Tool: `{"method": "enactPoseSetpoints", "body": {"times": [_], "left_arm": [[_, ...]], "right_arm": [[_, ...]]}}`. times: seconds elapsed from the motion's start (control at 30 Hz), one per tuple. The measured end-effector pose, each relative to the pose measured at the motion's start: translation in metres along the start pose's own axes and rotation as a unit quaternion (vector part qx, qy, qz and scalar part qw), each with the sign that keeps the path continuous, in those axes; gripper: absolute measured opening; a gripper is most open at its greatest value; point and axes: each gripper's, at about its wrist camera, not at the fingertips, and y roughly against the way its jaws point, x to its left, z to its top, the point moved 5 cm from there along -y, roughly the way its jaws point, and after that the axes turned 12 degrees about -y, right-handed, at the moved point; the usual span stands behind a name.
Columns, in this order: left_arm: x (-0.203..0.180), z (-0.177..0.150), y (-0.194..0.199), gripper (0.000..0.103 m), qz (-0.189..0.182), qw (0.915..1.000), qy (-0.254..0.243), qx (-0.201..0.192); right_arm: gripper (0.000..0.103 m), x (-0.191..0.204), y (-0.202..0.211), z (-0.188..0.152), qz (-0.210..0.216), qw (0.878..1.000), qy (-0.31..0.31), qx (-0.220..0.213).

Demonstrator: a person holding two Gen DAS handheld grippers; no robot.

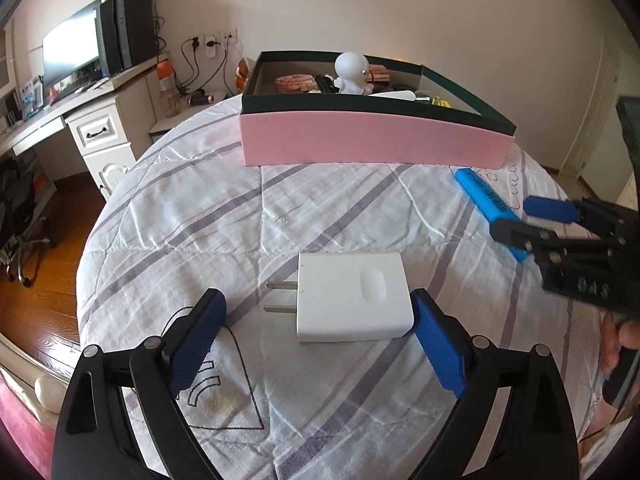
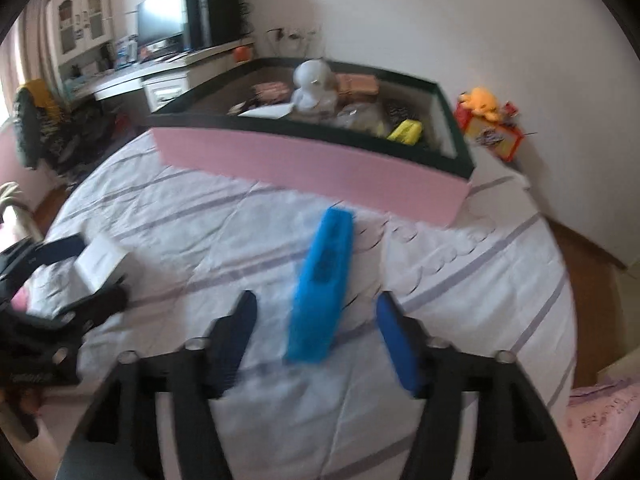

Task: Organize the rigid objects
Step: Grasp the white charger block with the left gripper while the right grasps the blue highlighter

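A white plug-in charger (image 1: 352, 296) lies flat on the striped bedspread, prongs pointing left. My left gripper (image 1: 316, 300) is open around it, the right pad close to the charger's corner and the left pad well clear of the prongs. A long blue bar (image 2: 324, 272) lies on the spread in front of a pink box (image 2: 312, 164) with a dark green rim. My right gripper (image 2: 317, 300) is open astride the bar's near end, with a gap on each side. The left wrist view shows the right gripper (image 1: 516, 218) over the blue bar (image 1: 480, 192).
The pink box (image 1: 372, 140) holds a white figurine (image 1: 352, 74) and several small items. A desk with a monitor (image 1: 72, 52) stands to the left beyond the bed edge. An orange plush toy (image 2: 480, 104) sits on a box by the wall. A hand (image 1: 618, 340) holds the right gripper.
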Motion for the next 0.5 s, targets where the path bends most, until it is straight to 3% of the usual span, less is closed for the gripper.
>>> {"method": "enactPoseSetpoints", "body": {"times": [0.2, 0.23, 0.27, 0.33, 0.5], "left_arm": [[-0.001, 0.005, -0.009, 0.096, 0.001, 0.9999, -0.002, 0.014], [-0.001, 0.006, -0.011, 0.095, 0.002, 0.9999, -0.005, 0.016], [-0.002, 0.007, -0.011, 0.093, 0.006, 0.9999, -0.007, 0.014], [-0.004, 0.007, -0.009, 0.067, 0.013, 0.9998, -0.014, 0.004], [-0.005, 0.007, -0.008, 0.067, 0.014, 0.9998, -0.016, -0.001]], "right_arm": [[0.06, -0.002, -0.021, 0.004, -0.005, 1.0, -0.011, 0.009], [0.045, -0.003, -0.019, 0.005, -0.007, 1.0, -0.012, 0.003], [0.037, -0.004, -0.019, 0.006, -0.011, 1.0, -0.014, 0.002], [0.028, -0.006, -0.02, 0.005, -0.013, 1.0, -0.017, 0.002], [0.027, -0.004, -0.019, 0.004, -0.019, 1.0, -0.012, 0.002]]}}
